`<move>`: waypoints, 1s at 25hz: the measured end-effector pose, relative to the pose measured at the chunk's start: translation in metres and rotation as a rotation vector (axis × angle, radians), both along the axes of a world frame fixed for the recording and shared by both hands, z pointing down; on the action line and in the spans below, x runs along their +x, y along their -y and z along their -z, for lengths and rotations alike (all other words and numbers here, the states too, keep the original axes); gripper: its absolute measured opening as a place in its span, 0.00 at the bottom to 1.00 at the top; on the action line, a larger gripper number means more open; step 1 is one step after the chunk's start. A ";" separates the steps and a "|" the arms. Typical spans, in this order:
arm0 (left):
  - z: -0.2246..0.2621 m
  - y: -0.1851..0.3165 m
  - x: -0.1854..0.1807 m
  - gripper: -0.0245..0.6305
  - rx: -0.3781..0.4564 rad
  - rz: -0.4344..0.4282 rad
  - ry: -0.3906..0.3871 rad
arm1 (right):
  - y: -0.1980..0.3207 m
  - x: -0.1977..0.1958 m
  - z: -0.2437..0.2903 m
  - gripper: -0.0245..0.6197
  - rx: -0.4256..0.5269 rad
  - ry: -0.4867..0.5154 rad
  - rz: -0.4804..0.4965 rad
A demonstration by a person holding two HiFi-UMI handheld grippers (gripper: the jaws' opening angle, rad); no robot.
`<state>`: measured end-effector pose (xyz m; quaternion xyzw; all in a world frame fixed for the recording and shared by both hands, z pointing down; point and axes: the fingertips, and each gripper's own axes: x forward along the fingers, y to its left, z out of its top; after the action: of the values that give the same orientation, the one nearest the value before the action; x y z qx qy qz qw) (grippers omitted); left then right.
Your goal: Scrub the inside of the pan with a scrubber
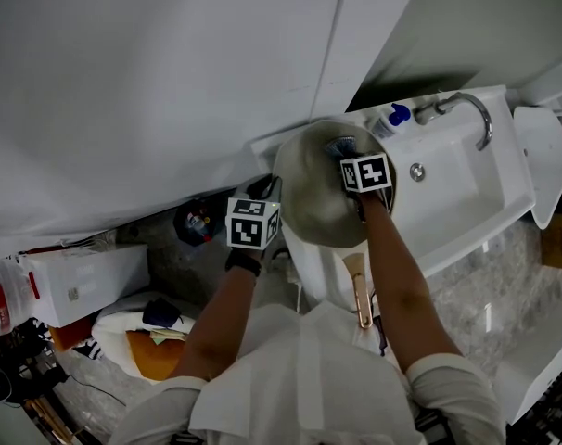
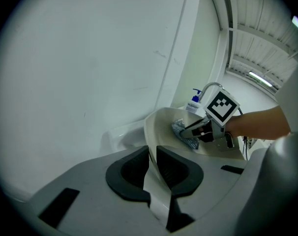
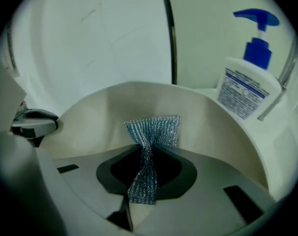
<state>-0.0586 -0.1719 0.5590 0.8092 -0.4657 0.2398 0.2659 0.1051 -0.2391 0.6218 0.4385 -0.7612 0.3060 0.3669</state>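
Observation:
A cream pan (image 1: 311, 193) is tilted up over the white sink (image 1: 466, 188), with its copper-coloured handle (image 1: 360, 295) pointing back at me. My left gripper (image 1: 270, 193) is shut on the pan's left rim (image 2: 152, 186); the rim runs between its dark pads (image 2: 127, 173). Inside the pan, my right gripper (image 1: 346, 156) is shut on a silvery blue mesh scrubber (image 3: 151, 136). The scrubber's free end fans out against the pan's inner wall (image 3: 100, 117). The left gripper view shows the right gripper (image 2: 188, 132) and scrubber (image 2: 181, 131) near the far wall.
A soap pump bottle (image 3: 247, 82) with a blue top stands on the sink's back ledge beside the curved tap (image 1: 466, 109). A white wall rises right behind the pan. A white box (image 1: 72, 281) and clutter lie on the floor at left.

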 end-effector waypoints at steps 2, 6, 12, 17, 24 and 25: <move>0.000 0.001 0.000 0.13 0.000 0.001 0.001 | -0.004 0.011 -0.001 0.14 -0.022 -0.015 -0.067; 0.001 0.002 0.002 0.13 0.000 0.002 0.004 | -0.009 0.002 -0.001 0.14 -0.009 -0.027 -0.063; 0.000 0.002 0.001 0.13 -0.002 0.007 0.008 | -0.037 -0.063 0.000 0.14 -0.038 0.066 0.201; -0.001 0.001 0.000 0.12 -0.005 0.013 0.008 | -0.080 -0.097 -0.001 0.14 -0.130 0.126 0.347; -0.001 0.002 0.001 0.12 -0.006 0.016 0.011 | -0.092 -0.103 -0.003 0.14 -0.135 0.108 0.405; -0.001 0.002 0.001 0.12 -0.006 0.015 0.012 | -0.088 -0.100 -0.003 0.14 -0.128 0.103 0.390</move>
<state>-0.0579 -0.1740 0.5595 0.8035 -0.4726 0.2440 0.2674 0.0048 -0.1511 0.6243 0.2425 -0.8285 0.2987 0.4070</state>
